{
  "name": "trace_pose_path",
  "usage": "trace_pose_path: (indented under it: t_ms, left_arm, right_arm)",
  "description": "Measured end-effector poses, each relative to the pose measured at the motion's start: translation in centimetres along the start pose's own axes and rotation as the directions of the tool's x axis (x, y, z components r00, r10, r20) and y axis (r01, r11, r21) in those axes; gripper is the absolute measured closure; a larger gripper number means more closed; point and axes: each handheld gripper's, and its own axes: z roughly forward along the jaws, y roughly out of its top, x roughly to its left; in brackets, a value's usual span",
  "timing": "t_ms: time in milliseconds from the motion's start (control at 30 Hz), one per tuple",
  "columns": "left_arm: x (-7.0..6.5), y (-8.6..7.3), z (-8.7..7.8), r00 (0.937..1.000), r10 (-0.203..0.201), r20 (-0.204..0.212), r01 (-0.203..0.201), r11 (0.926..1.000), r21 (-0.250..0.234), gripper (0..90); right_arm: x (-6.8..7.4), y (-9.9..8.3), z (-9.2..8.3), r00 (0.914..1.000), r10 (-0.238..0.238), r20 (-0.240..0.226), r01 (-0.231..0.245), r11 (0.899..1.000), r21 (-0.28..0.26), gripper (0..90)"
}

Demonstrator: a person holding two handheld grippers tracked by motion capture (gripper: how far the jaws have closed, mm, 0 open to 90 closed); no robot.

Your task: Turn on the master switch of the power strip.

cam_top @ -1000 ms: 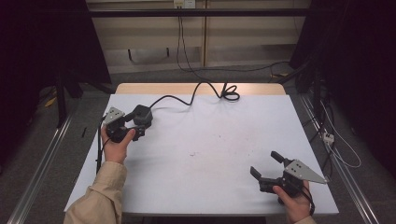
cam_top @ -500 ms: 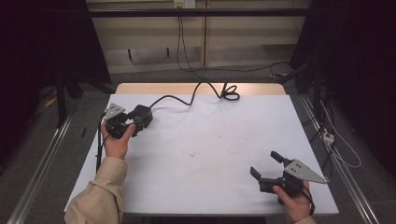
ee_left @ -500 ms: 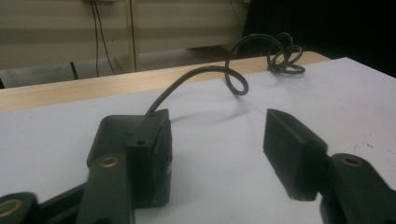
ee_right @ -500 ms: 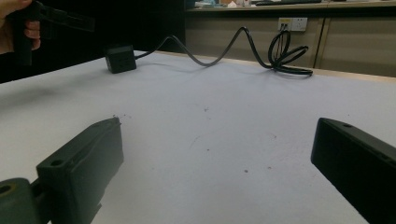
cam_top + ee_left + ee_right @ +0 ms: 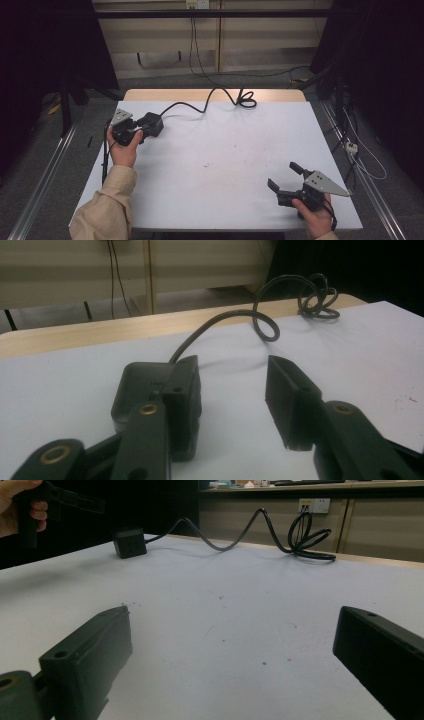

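Note:
A black power adapter block [image 5: 151,123] lies at the far left of the white table top [image 5: 225,165], its black cable [image 5: 210,97] running to a coil [image 5: 245,100] at the far edge. My left gripper [image 5: 141,131] is right against the block, open. In the left gripper view the block [image 5: 142,385] sits behind and beside the left jaw, and nothing lies in the gap of the gripper [image 5: 232,367]. My right gripper [image 5: 281,175] rests near the front right corner, open and holding nothing [image 5: 235,620]. From there the block [image 5: 130,541] shows far off.
A bare wooden strip [image 5: 150,95] runs along the table's far edge. More cables [image 5: 360,155] trail on the floor at the right, and metal rails flank the table. Small dark specks [image 5: 220,597] dot the white surface.
The left hand has moved its gripper forward, up against the adapter block. The right gripper has stayed put.

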Motion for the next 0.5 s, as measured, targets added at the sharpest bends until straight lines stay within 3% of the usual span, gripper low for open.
trace_pose_path:
  t_ms: [500]
  left_arm:
    - [0.42,0.55,0.51,1.0000,0.001,-0.004,-0.001,0.9999,0.013,69.2]
  right_arm:
    - [-0.01,0.03,-0.06,1.0000,0.001,0.002,-0.001,1.000,-0.004,1.9]
